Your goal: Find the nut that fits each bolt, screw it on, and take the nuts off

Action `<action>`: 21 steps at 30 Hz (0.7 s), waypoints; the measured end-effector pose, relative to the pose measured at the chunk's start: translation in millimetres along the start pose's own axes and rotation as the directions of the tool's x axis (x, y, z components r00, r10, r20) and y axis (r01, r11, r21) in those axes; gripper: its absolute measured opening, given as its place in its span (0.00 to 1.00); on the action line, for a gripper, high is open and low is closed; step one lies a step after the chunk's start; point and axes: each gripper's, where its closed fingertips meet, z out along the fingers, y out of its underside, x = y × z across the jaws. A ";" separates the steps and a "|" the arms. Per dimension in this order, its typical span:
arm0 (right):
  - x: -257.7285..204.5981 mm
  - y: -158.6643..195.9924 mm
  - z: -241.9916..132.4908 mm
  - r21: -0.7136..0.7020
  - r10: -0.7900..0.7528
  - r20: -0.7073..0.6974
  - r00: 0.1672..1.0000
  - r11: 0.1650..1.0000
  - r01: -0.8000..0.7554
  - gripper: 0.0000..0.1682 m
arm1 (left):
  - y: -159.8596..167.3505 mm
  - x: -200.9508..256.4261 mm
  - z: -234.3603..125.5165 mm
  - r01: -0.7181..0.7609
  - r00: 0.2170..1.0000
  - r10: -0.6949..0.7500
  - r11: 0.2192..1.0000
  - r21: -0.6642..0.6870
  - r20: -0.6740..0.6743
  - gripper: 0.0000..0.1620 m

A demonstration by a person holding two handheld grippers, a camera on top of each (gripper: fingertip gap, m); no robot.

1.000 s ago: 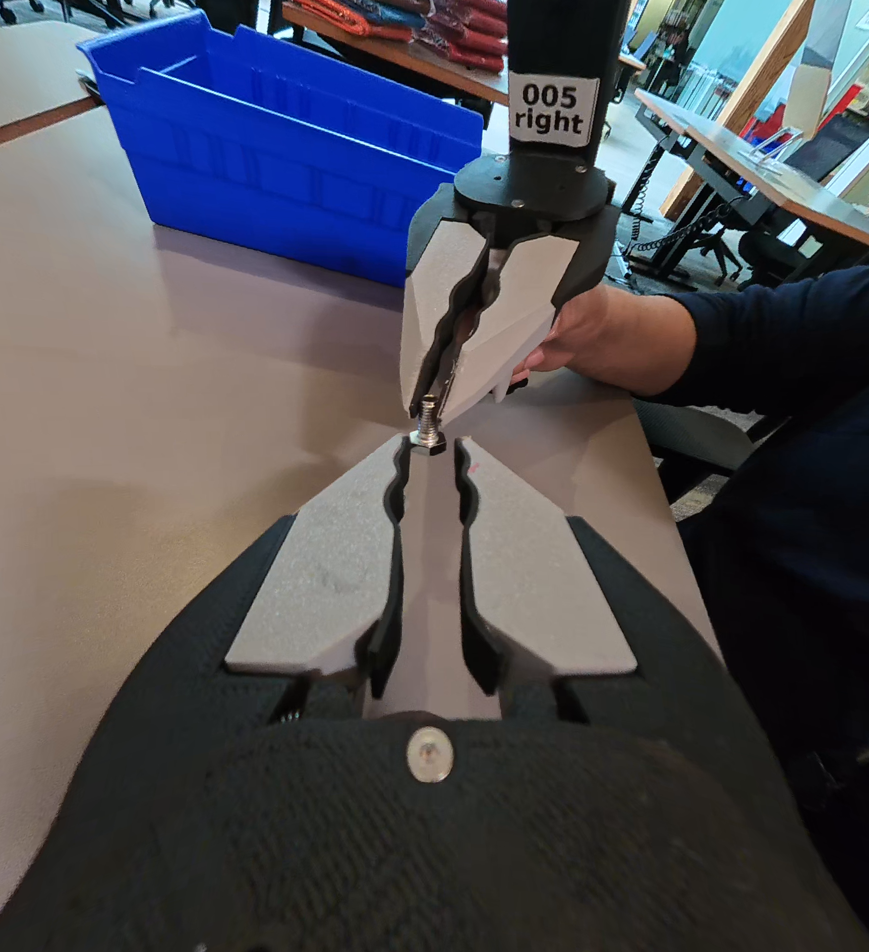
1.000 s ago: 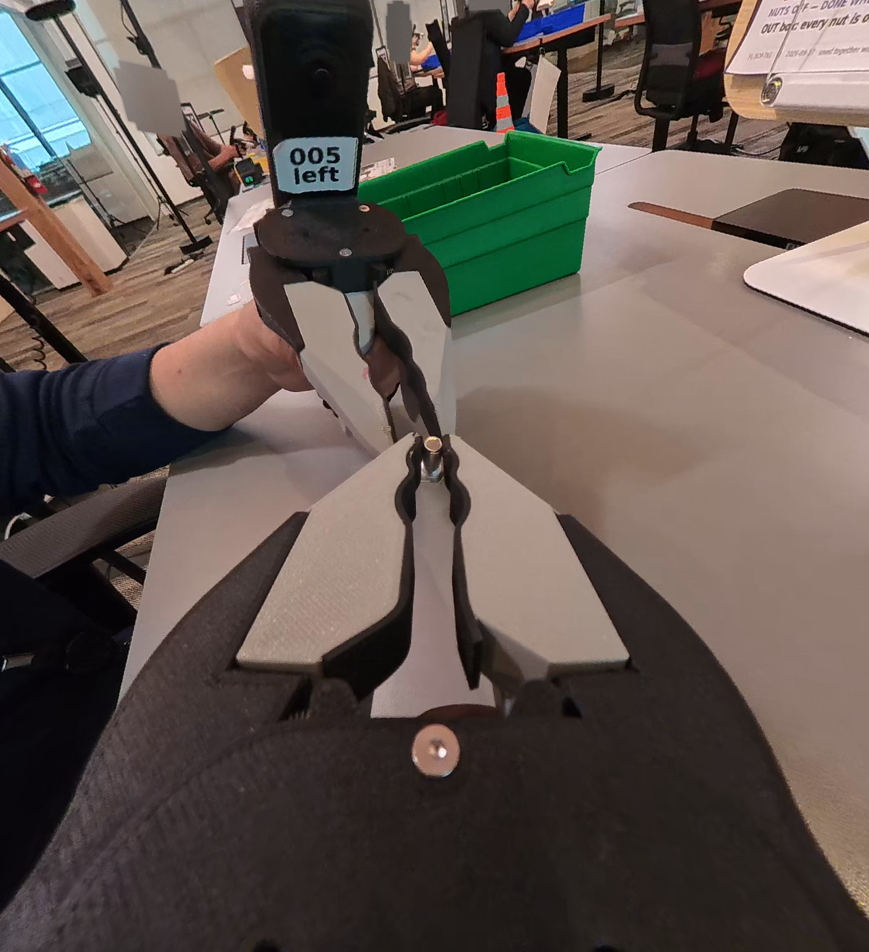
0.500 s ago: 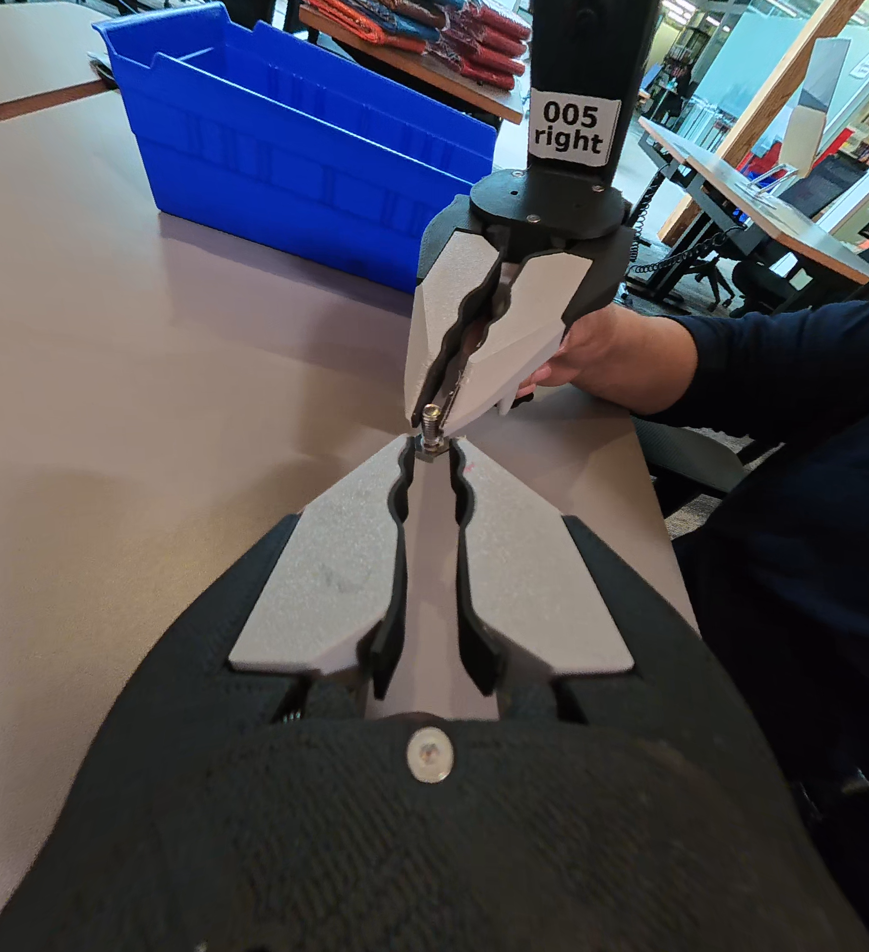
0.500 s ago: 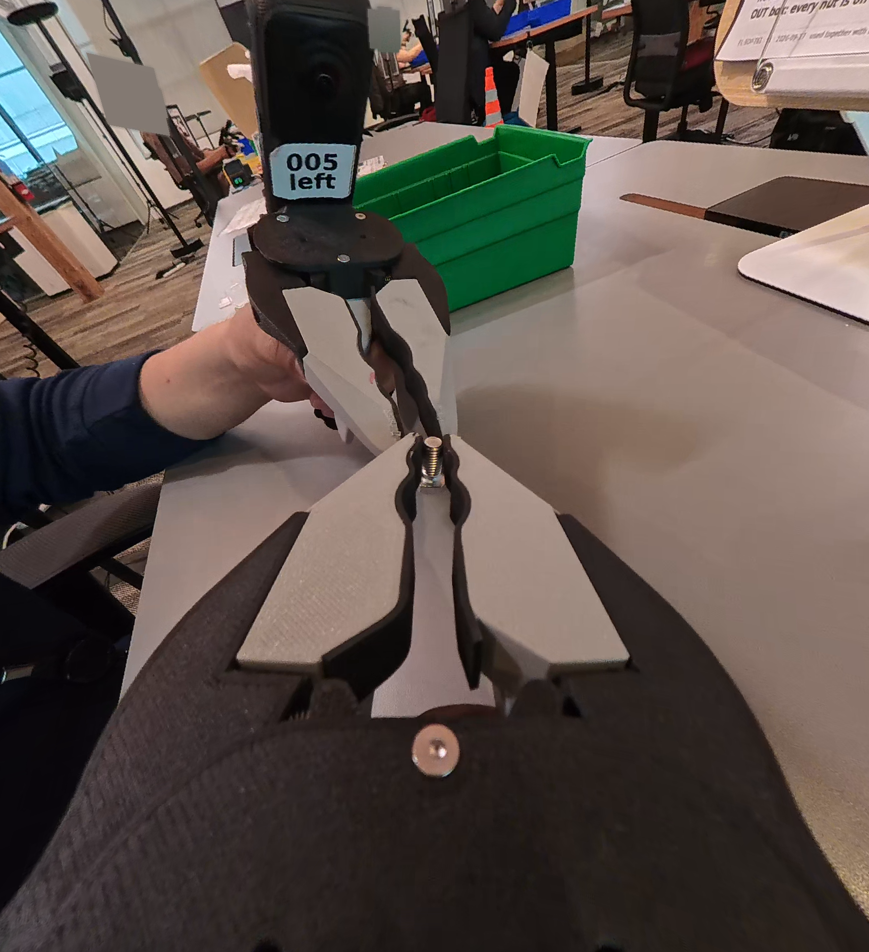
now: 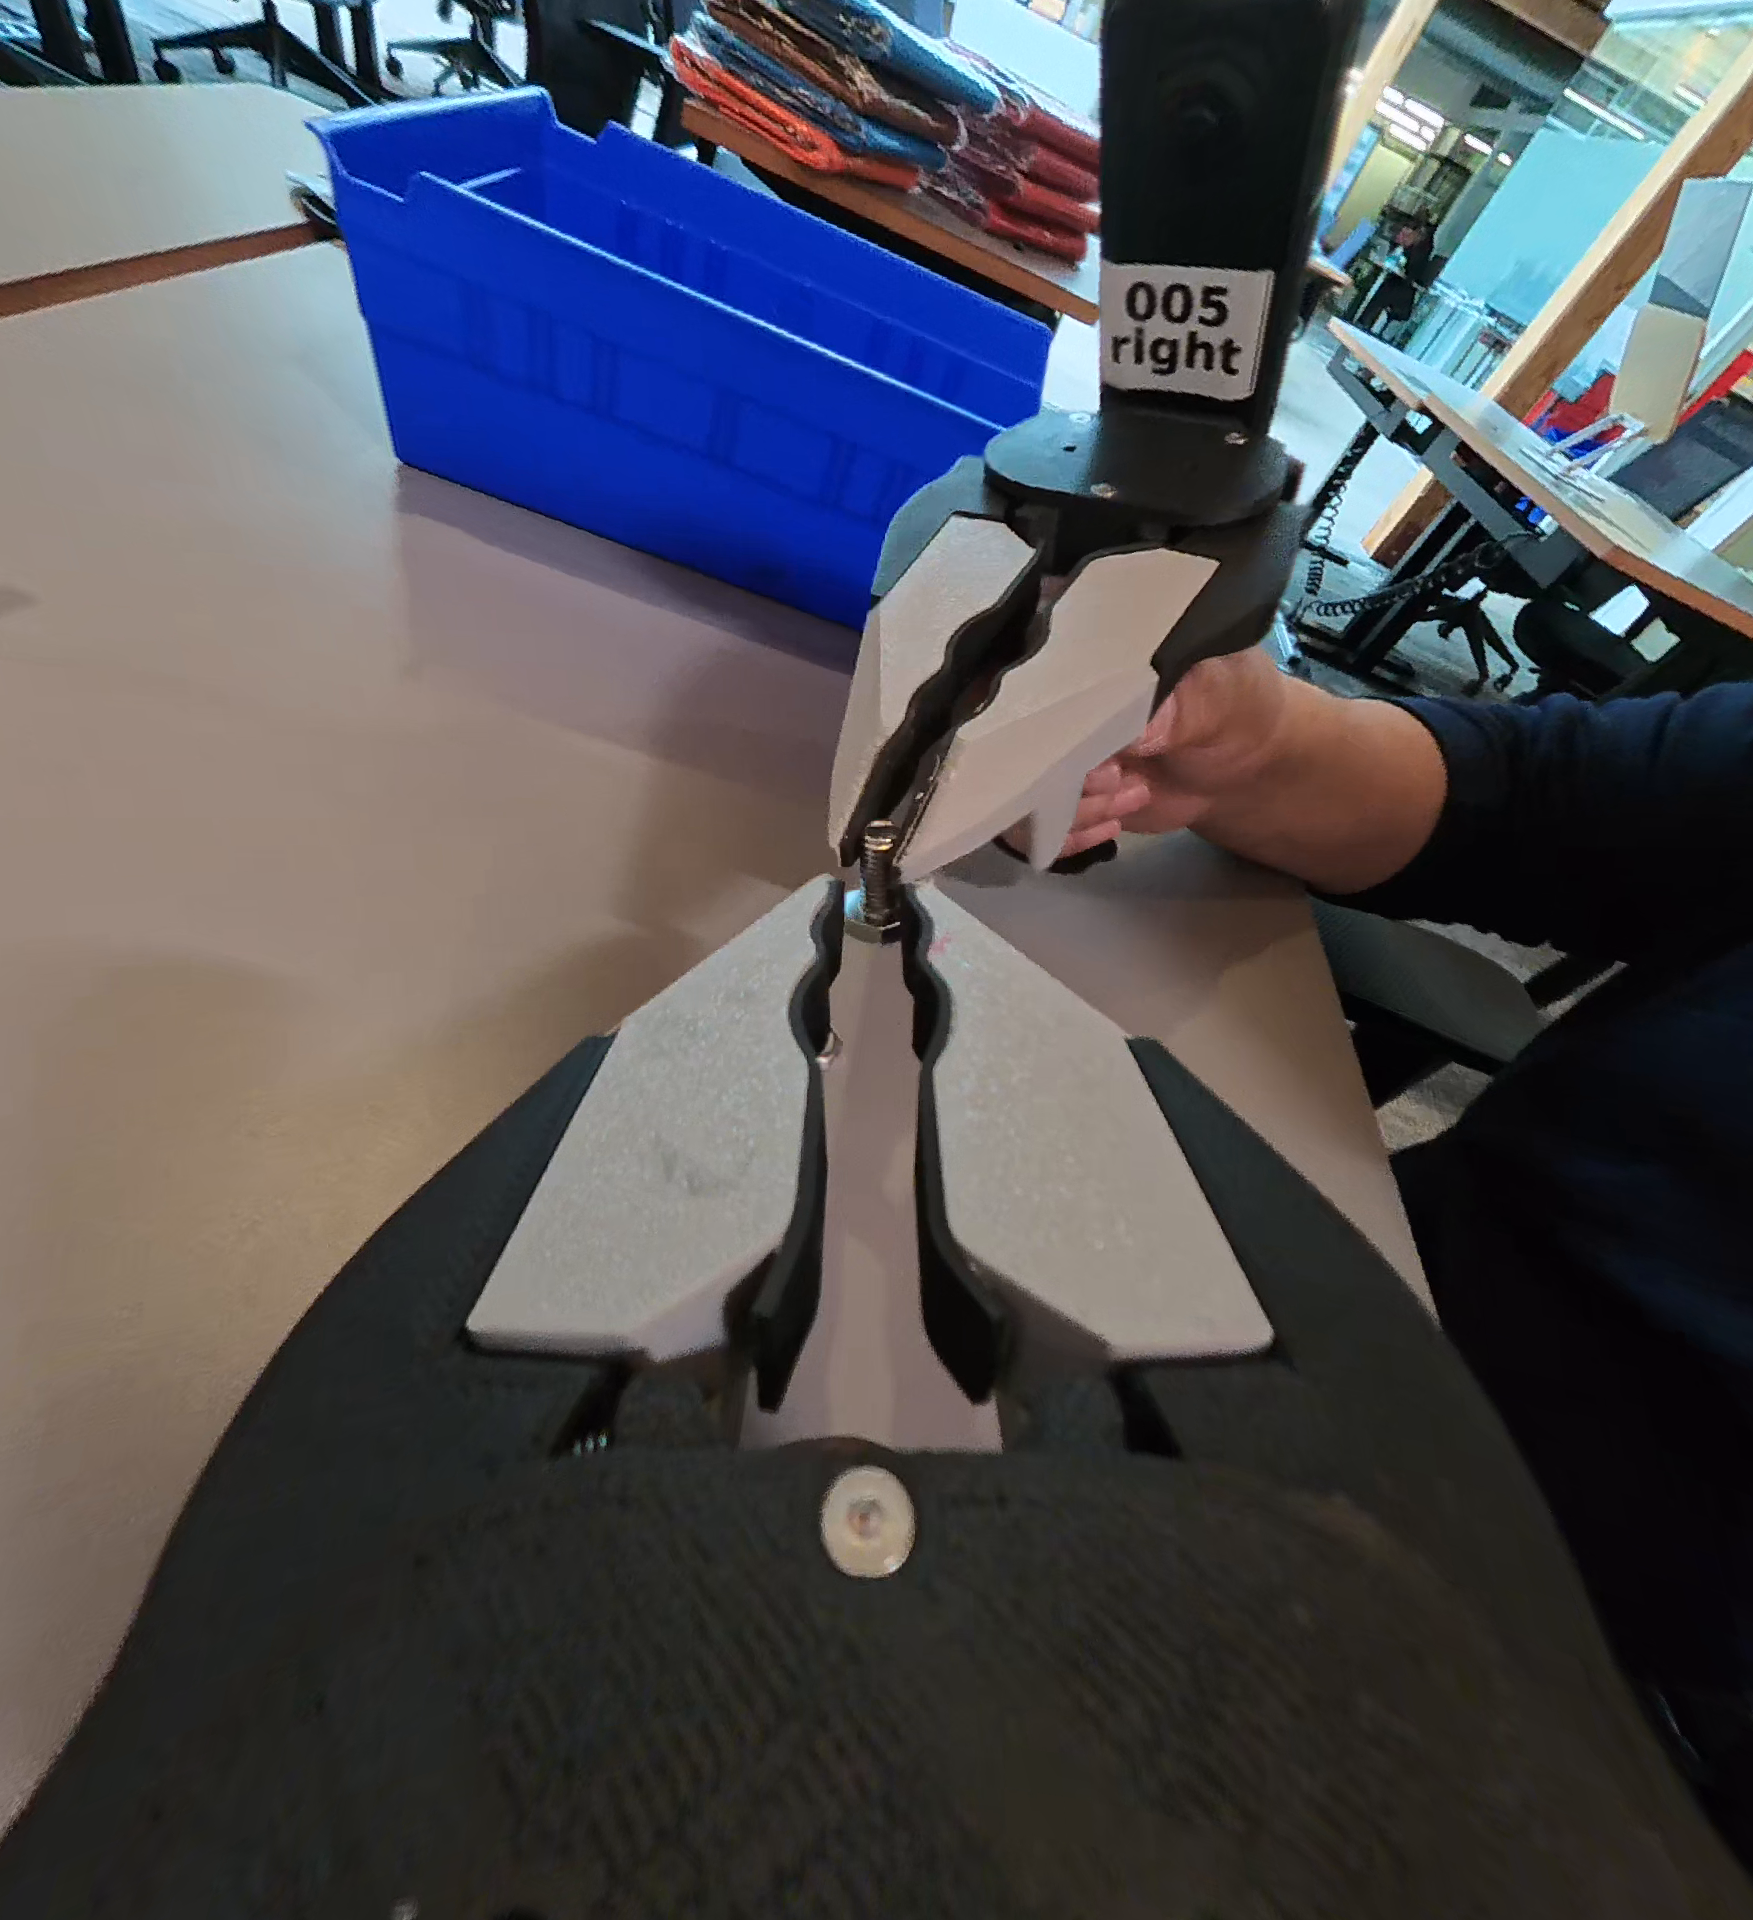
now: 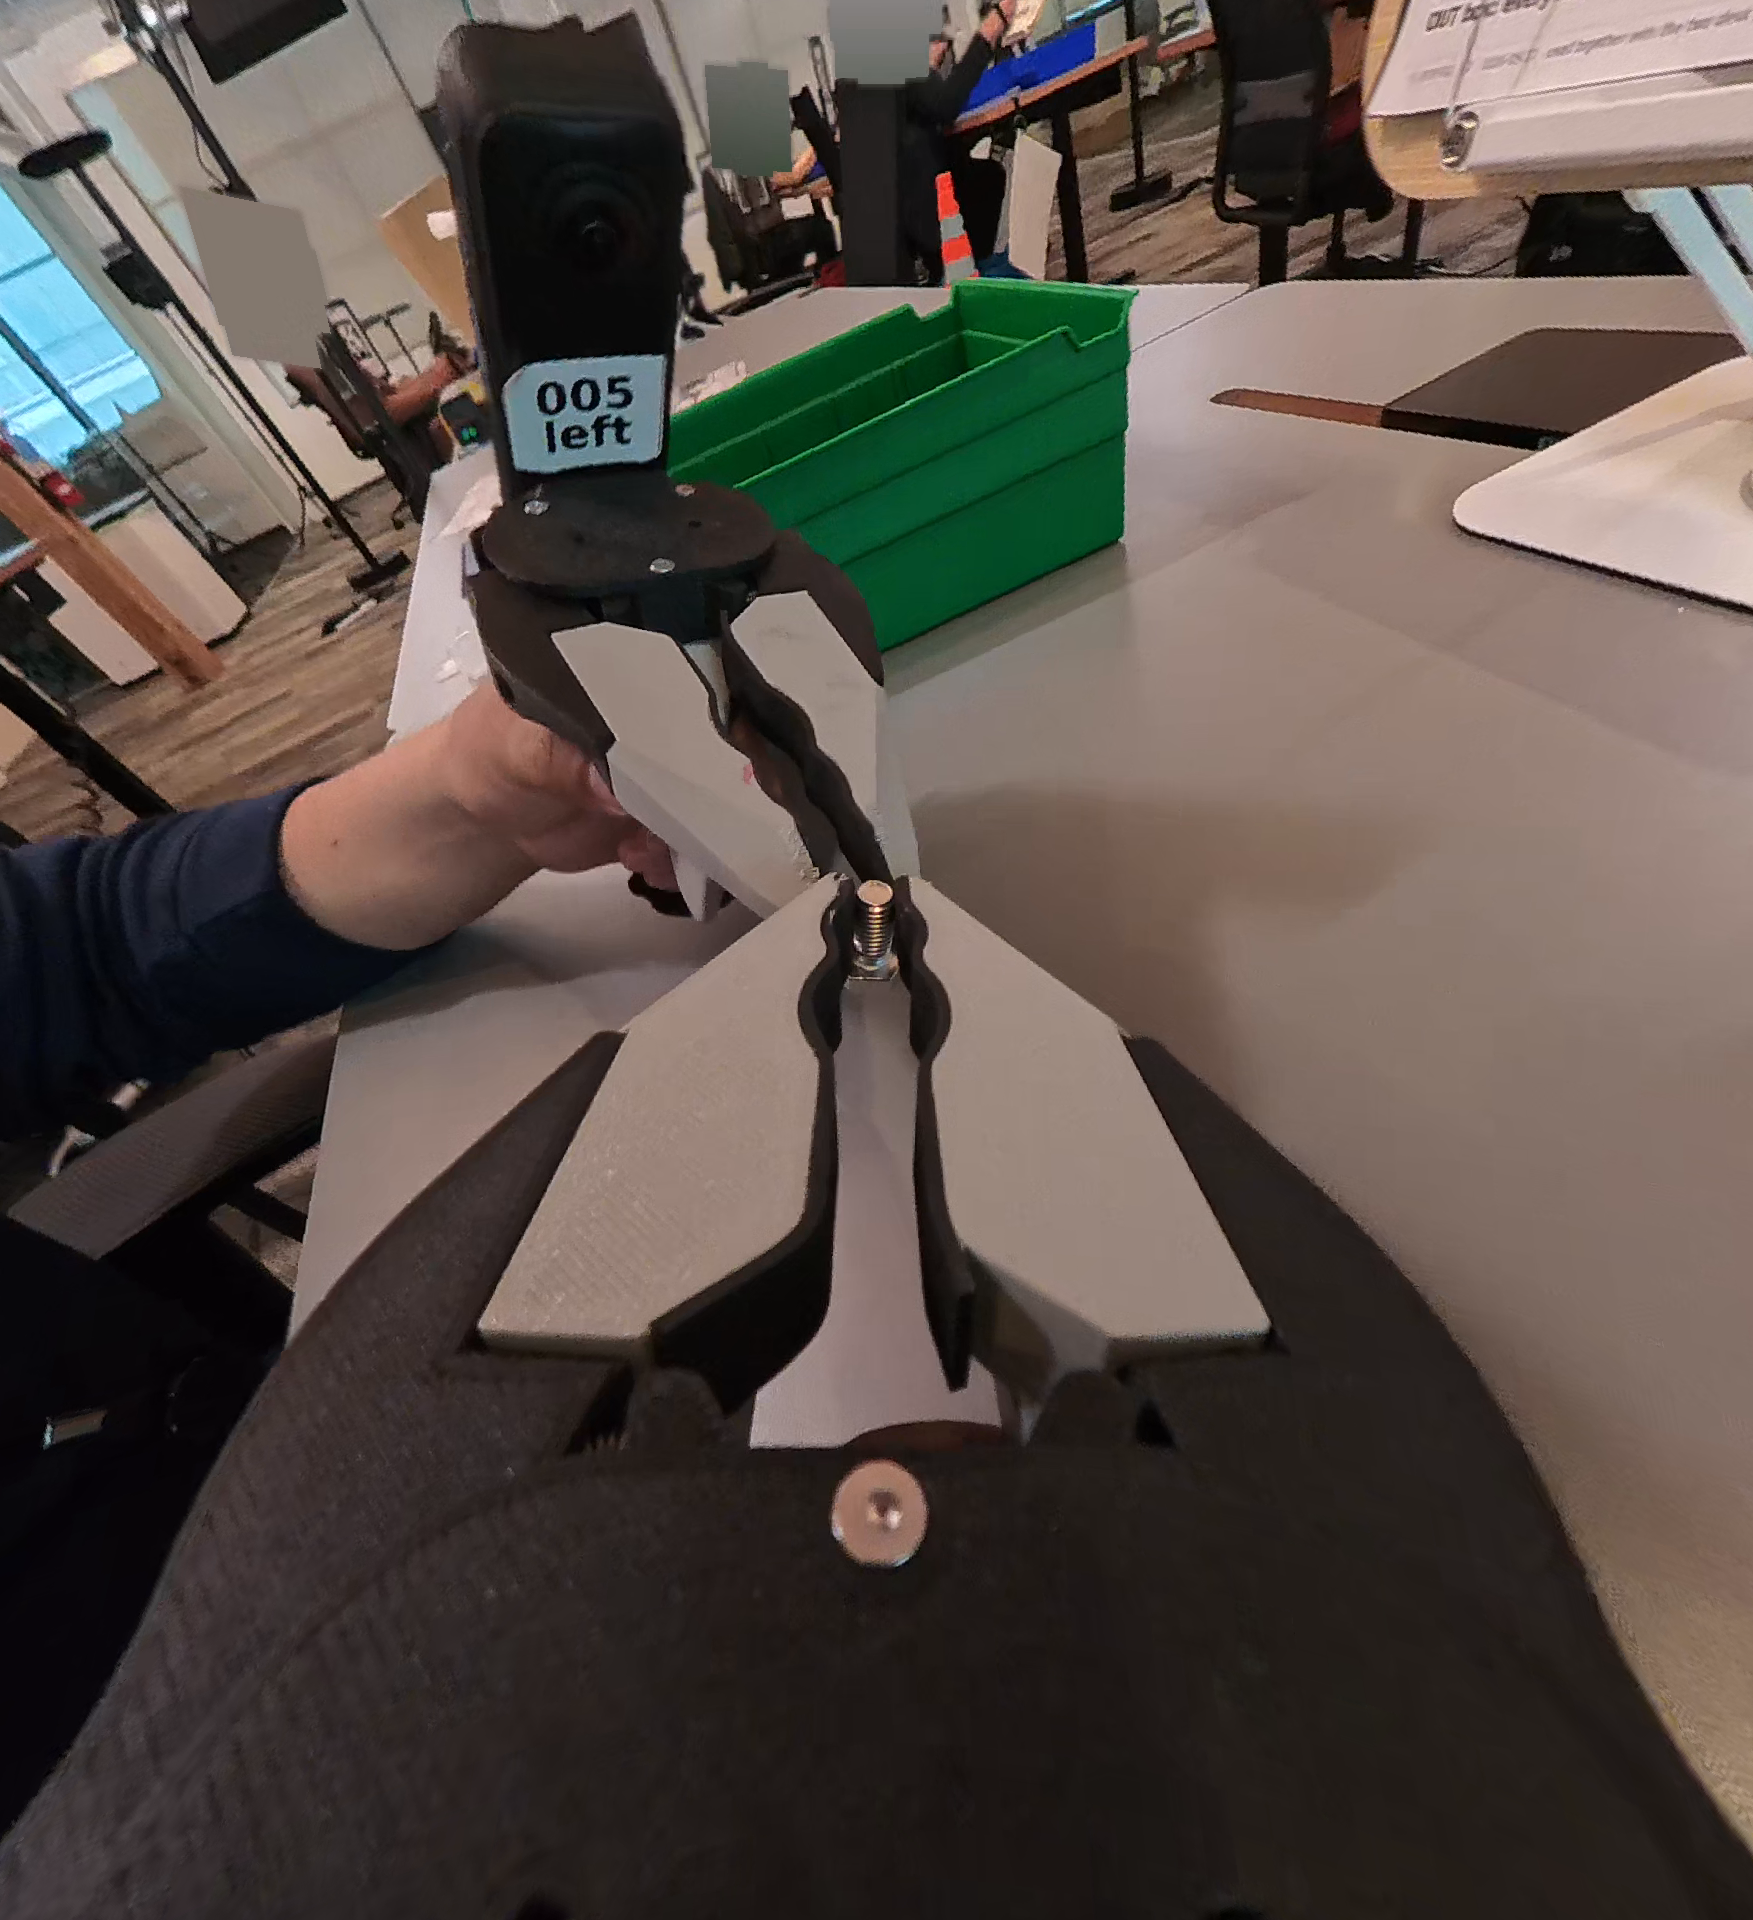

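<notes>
Steel bolt (image 5: pixel 878 854) is pinched in the right claw (image 5: pixel 880 854) above the counter (image 5: pixel 280 831), its nut (image 5: pixel 872 928) pinched by the left claw (image 5: pixel 870 914). In the right wrist view the nut (image 6: pixel 872 966) sits low on the thread; whether it's going on or coming off I can't tell.

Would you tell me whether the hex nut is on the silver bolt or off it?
On. The silver hex nut sits around the threaded silver bolt, whose bare threads project past it.
</notes>
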 end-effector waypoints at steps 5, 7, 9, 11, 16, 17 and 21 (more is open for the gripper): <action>7.9 -2.0 0.2 0.040 0.072 -0.030 0.997 0.997 -0.071 0.03 | -2.5 -7.0 2.1 0.034 0.998 -0.035 0.999 0.038 0.043 0.05; 10.0 -2.0 0.4 0.046 0.075 -0.046 0.996 0.996 -0.073 0.03 | -2.4 -8.5 3.2 0.039 0.998 -0.041 0.998 0.043 0.056 0.05; 10.4 -1.5 1.3 0.047 0.077 -0.056 0.995 0.996 -0.074 0.03 | -1.8 -9.2 4.3 0.039 0.997 -0.042 0.998 0.040 0.065 0.05; 10.5 -0.7 2.4 0.044 0.073 -0.066 0.995 0.997 -0.071 0.03 | -0.8 -9.8 5.4 0.036 0.996 -0.039 0.999 0.035 0.074 0.05; 10.4 -1.4 1.6 0.040 0.047 -0.083 0.995 0.998 -0.043 0.03 | -1.5 -9.8 5.5 0.031 0.996 -0.033 0.999 0.034 0.086 0.05; 10.7 -0.9 1.8 0.035 0.038 -0.090 0.995 0.999 -0.035 0.03 | -1.0 -10.1 5.6 0.027 0.995 -0.030 0.999 0.030 0.090 0.05; 12.3 1.6 3.0 0.018 0.009 -0.115 0.993 1.000 -0.007 0.03 | 1.8 -11.1 6.3 0.002 0.993 -0.002 1.000 0.005 0.118 0.03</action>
